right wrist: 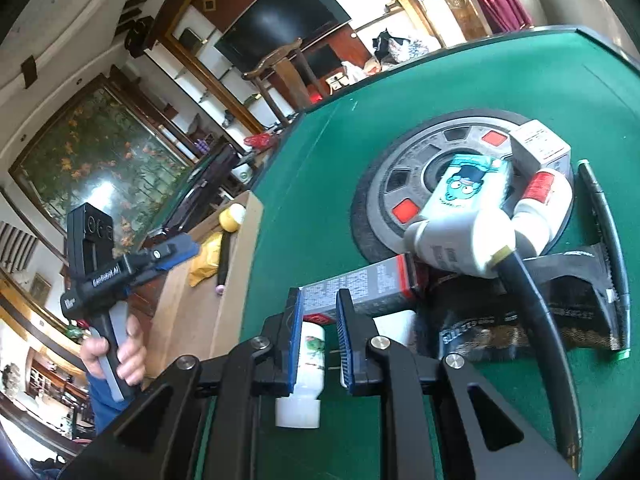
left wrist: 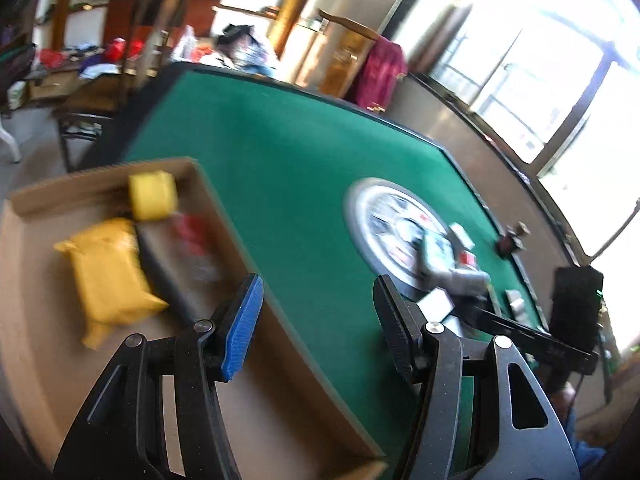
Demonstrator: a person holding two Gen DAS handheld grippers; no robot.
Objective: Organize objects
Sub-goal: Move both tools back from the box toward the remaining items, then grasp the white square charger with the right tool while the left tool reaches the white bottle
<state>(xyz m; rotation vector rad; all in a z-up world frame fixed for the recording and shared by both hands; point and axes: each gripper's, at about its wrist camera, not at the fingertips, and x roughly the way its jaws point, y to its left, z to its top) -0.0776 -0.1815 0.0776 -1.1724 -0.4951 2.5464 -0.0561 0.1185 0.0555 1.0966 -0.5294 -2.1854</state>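
My left gripper (left wrist: 318, 284) is open and empty, its fingers straddling the right wall of a cardboard box (left wrist: 260, 400). Inside the box lie a yellow packet (left wrist: 108, 268), a yellow block (left wrist: 153, 196) and a red-and-clear packet (left wrist: 192, 240), all blurred. My right gripper (right wrist: 320, 294) hangs low over the green table (right wrist: 320, 160), shut to a narrow slit and clamping nothing. Its tips point at the end of a grey-and-red carton (right wrist: 360, 284). A small white bottle (right wrist: 312, 360) lies on the felt beneath its fingers. Beyond are a larger white bottle (right wrist: 460, 240), a cartoon-printed pack (right wrist: 464, 184) and a black pouch (right wrist: 520, 320).
The pile sits on and around a round grey hub (right wrist: 400, 184) set in the table. A black pen (right wrist: 600, 208) and a white carton (right wrist: 540, 148) lie at its right. A hand (right wrist: 120, 360) holds the left gripper over the box at the table's left edge. Chairs and cluttered furniture stand behind.
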